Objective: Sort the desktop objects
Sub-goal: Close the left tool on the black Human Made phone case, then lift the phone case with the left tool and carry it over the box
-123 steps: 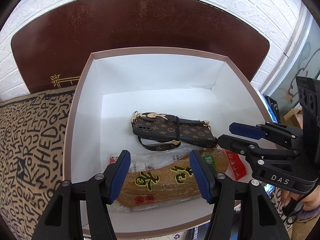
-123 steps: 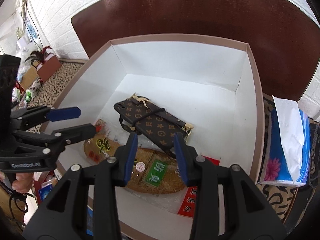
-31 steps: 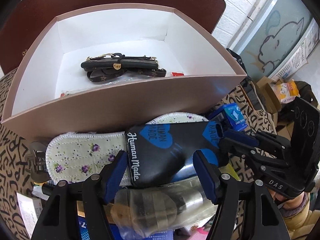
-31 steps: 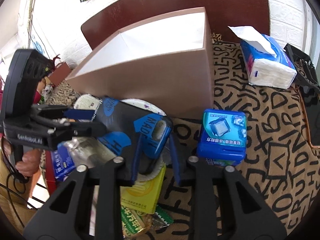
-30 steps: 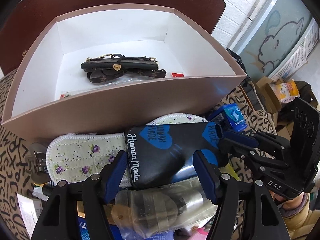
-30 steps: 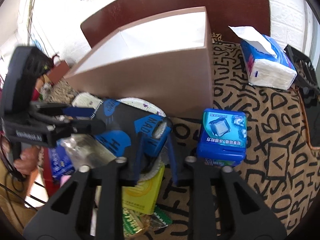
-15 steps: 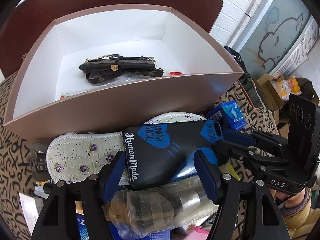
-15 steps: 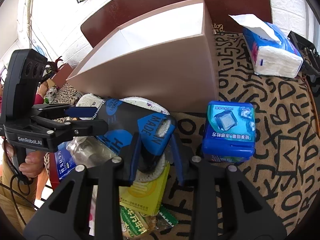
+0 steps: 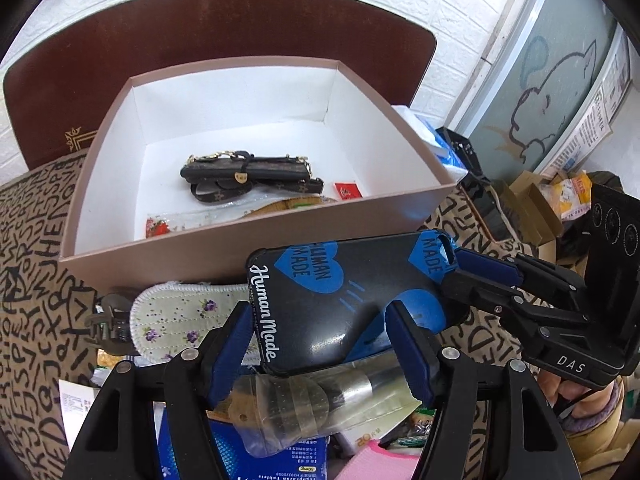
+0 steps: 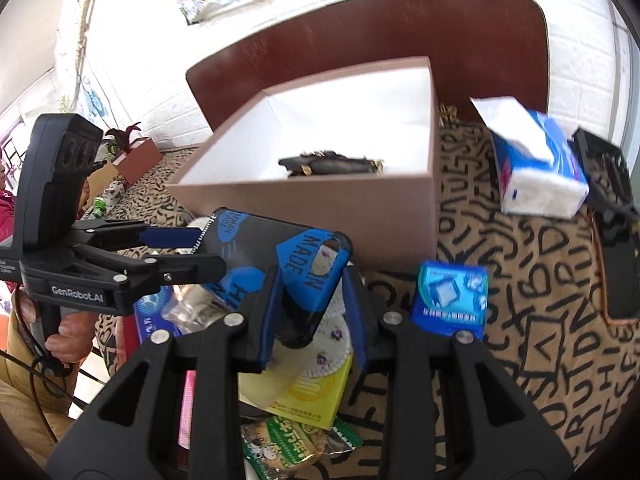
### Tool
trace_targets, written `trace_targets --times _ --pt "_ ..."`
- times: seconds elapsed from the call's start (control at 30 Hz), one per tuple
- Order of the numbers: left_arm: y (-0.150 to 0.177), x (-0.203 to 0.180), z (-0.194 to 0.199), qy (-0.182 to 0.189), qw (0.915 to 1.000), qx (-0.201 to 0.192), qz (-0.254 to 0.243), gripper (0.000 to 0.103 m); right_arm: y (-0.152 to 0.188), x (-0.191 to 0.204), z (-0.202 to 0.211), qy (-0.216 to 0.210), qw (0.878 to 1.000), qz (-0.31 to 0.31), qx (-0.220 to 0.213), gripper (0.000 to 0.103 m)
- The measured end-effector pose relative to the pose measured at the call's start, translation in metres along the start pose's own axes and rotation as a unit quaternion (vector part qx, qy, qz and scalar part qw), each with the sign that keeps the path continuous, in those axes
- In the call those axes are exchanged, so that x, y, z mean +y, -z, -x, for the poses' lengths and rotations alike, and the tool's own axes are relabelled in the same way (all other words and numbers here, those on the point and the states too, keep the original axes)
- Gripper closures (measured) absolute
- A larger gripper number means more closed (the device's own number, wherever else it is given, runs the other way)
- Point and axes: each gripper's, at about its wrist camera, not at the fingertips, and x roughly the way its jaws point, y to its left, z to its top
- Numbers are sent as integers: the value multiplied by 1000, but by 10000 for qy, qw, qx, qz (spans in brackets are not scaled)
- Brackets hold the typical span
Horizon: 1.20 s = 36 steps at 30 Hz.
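Patterned tabletop clutter is partly sorted: a monogram strap case and snack packet are boxed, while the phone case is clamped aloft in the right gripper, the left gripper gaping below.

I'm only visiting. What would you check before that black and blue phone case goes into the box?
1. Right gripper clamps the phone case at its camera end: ok.
2. Left gripper open, not pinching the case: ok.
3. Case free of the pile beneath: cannot tell.
4. Case higher than the box rim: not ok, it sits in front of the near wall.
5. Bare floor in the box, behind the brown strapped case: ok.
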Motion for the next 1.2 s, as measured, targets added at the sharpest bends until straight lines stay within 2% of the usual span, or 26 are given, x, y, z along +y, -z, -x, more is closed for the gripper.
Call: trace_targets --times 0.6,1.2 --pt "-17 11 30 -163 9987 -457 173 35 -40 25 4 -26 9980 570 -289 69" --pt "-33 27 28 -228 9980 -474 346 35 -63 32 -7 -78 9966 723 -378 69"
